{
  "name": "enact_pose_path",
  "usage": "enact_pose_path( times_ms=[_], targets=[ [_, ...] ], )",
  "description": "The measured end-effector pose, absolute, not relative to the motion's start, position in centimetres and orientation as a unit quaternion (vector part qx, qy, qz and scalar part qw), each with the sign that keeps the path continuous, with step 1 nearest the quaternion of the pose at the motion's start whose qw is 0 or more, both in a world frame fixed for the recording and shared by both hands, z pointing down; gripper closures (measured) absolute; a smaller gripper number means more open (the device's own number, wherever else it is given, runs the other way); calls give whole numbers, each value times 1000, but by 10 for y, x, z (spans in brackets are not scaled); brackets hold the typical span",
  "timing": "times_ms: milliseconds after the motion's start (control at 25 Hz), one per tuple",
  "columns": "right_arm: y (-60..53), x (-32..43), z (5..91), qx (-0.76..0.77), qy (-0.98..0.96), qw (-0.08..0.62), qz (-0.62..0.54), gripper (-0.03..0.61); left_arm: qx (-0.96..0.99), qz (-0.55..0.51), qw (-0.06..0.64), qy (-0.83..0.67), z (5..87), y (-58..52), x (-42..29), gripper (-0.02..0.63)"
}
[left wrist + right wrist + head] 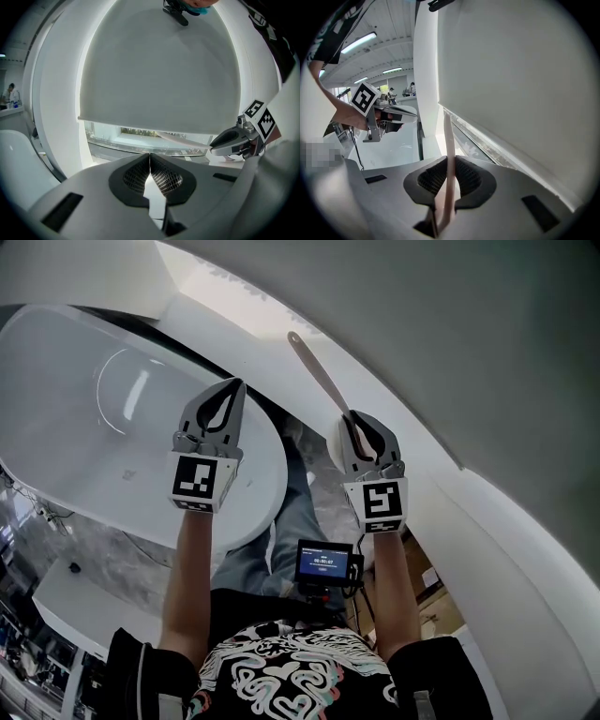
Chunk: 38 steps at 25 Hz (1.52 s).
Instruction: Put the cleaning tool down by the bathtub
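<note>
The cleaning tool shows only as a long, thin, pale handle (319, 374) that slants up and left from my right gripper (352, 418), which is shut on it. In the right gripper view the handle (448, 140) runs straight out between the pads; the tool's working end is hidden. My left gripper (232, 388) is held up beside it, over the rim of the white oval bathtub (84, 418), shut with nothing in it. The left gripper view has its jaws (150, 158) pressed together, with the right gripper (220, 142) off to the right.
A curved white wall or ledge (487, 521) sweeps round the right side. Below the grippers are the person's jeans (281, 531) and a small chest-mounted screen (323, 562). A white counter (75, 601) stands at lower left on a marbled floor.
</note>
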State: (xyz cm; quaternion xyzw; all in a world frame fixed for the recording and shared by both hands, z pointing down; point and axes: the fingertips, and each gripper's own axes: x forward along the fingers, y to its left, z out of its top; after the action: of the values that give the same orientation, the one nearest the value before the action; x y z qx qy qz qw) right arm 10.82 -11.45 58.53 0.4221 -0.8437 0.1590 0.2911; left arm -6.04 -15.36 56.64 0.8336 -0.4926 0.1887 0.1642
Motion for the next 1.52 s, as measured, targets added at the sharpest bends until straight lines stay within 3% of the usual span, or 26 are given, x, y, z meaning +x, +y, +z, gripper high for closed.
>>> enact_pose_path(
  times_ms=[1520],
  targets=[
    [-112,117,768,383,-825,375,179,509,832,179,202,-486,698,-140,-50,597]
  ],
)
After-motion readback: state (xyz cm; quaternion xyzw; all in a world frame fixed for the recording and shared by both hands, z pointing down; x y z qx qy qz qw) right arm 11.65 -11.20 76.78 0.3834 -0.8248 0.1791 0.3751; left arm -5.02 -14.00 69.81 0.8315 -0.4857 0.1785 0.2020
